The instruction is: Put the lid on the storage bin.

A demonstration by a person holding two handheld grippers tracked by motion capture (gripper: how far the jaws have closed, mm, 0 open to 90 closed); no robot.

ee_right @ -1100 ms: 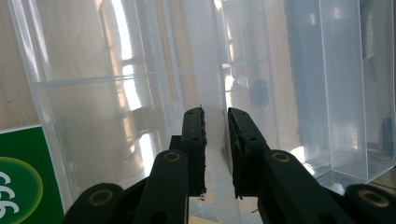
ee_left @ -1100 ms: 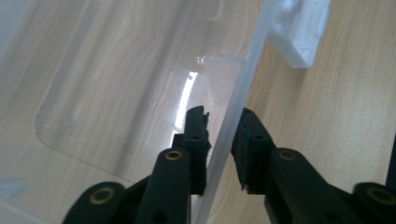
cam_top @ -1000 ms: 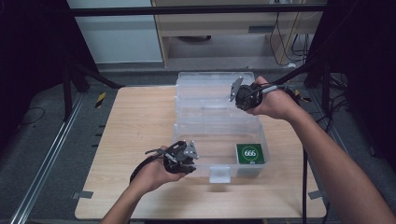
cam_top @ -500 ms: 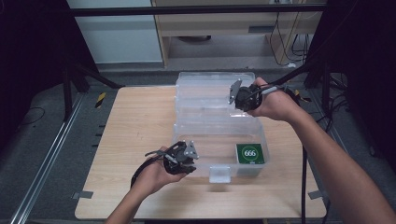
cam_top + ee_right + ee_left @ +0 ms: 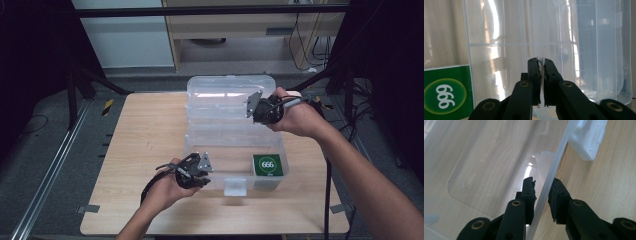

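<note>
One clear plastic box (image 5: 235, 145) on the tabletop (image 5: 145, 130), roughly centre, shifted toward 3 o'clock. Its lid (image 5: 225, 97) is open, standing up at the 12 o'clock side of the box. One white latch (image 5: 235, 186) on the front wall at 6 o'clock.

Inside the box: one green pack (image 5: 267, 165) marked "666", lying flat in the near corner at about 4 o'clock. Right gripper view shows the same pack (image 5: 446, 91) at lower left through the clear wall.

Two grippers, one per hand.

Left gripper (image 5: 197, 170): at the box's front-left corner, about 7 o'clock. In the left gripper view (image 5: 544, 195) the jaws straddle the thin clear front wall (image 5: 554, 170), one jaw inside, one outside. Inner jaw sits against the wall, a small gap shows at the outer one, so not clamped down; reads as parted around the rim. Latch (image 5: 589, 138) is visible further along the same wall.

Right gripper (image 5: 260, 107): at the lid's edge, about 2 o'clock. Right gripper view (image 5: 540, 75) shows the jaws nearly together, pinching a thin clear lid edge (image 5: 544, 30) between them.
</note>
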